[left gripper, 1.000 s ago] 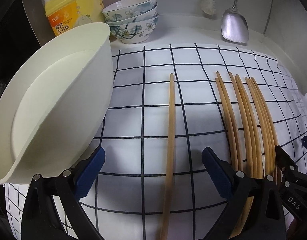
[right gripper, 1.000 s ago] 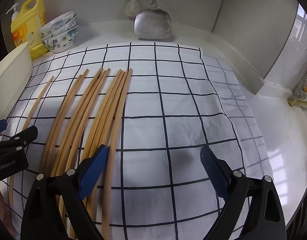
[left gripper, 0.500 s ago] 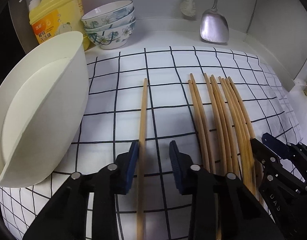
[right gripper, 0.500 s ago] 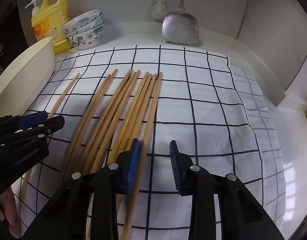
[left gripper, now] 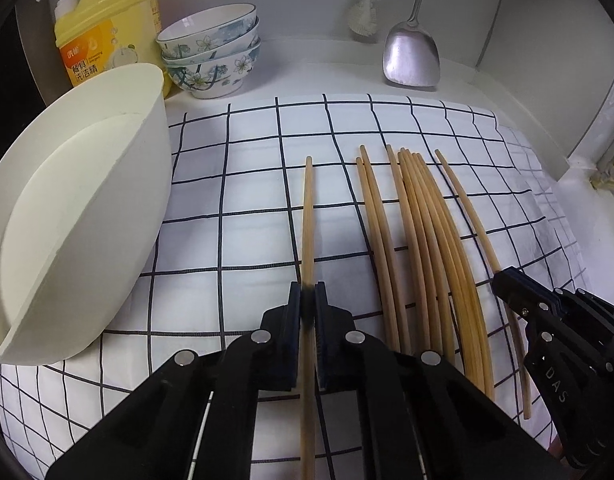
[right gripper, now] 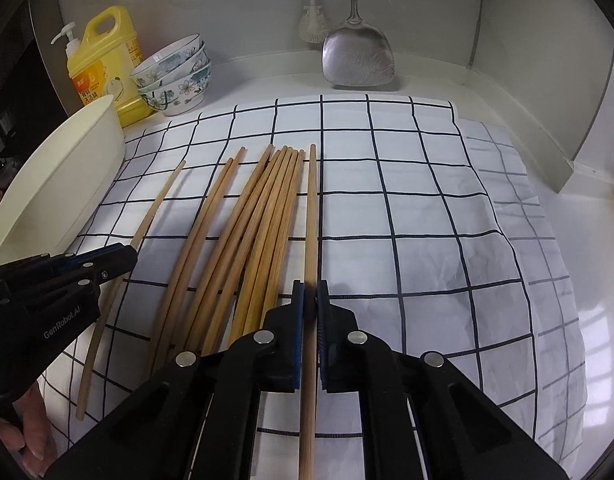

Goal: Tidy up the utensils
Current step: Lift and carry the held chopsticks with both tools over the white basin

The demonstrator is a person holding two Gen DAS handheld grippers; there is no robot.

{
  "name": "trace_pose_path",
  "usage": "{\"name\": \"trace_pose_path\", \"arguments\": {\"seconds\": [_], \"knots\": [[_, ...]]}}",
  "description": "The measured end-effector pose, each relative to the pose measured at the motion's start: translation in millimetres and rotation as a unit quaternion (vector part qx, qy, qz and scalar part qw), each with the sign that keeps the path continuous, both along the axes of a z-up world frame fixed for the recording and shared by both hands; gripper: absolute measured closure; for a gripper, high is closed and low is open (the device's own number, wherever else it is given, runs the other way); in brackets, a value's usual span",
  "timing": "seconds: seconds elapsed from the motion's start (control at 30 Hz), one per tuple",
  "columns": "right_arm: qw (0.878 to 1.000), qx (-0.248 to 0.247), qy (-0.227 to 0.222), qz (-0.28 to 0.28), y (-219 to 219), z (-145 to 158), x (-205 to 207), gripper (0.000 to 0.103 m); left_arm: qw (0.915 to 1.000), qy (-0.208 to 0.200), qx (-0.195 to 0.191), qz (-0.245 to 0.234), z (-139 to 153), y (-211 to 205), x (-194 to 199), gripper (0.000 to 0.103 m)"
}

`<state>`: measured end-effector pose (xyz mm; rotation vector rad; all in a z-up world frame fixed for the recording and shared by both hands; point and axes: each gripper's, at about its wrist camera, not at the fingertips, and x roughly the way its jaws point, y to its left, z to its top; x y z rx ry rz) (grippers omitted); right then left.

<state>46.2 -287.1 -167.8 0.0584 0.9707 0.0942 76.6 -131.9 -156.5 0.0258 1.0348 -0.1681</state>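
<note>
While each of our tools is pinched shut on one chopstick, we judge these sticks light, stiff and a little slick, so a hold near the thick end, as now, may let the long tip swing; nearer the middle would steady it. Our left tool [left gripper: 307, 306] clamps the lone chopstick [left gripper: 308, 216] lying apart on the checked cloth [left gripper: 247, 168], between the white holder [left gripper: 79, 216] and the bundle of chopsticks [left gripper: 419, 224]. Our right tool [right gripper: 310, 300] grips the rightmost chopstick [right gripper: 311, 208], just beside that bundle. They are slim, round, pale-brown wooden rods, tapering toward the far ends, laid roughly parallel on the cloth over the tabletop [left gripper: 307, 76]. The holder lies tipped on its side at the left.
</note>
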Motion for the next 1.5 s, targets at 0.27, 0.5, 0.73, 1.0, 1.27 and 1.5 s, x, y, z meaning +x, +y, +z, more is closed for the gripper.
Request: {"name": "trace_pose_path", "arguments": {"seconds": [0.27, 0.5, 0.73, 1.0, 1.27, 1.5], "knots": [[1.0, 0.017, -0.019, 0.01, 2, 34, -17, 0.097, 0.9997, -0.014, -0.017, 0.009, 40, 9, -20, 0.096], [0.997, 0.039, -0.046, 0.044, 19, 76, -25, 0.097, 0.9979, -0.047, -0.025, 0.036, 95, 31, -47, 0.096], [0.991, 0.063, -0.069, 0.092, 72, 119, -16, 0.097, 0.9938, -0.075, -0.03, 0.076, 135, 89, -54, 0.096], [0.987, 0.1, -0.076, 0.104, 165, 124, 20, 0.097, 0.9917, -0.093, -0.016, 0.088, 149, 185, -21, 0.096], [0.988, 0.115, -0.037, 0.091, 241, 94, 61, 0.097, 0.9954, -0.061, -0.018, 0.072, 115, 246, 31, 0.096], [0.991, 0.107, 0.015, 0.078, 276, 58, 90, 0.097, 0.998, -0.028, -0.019, 0.054, 77, 269, 60, 0.096]]}}
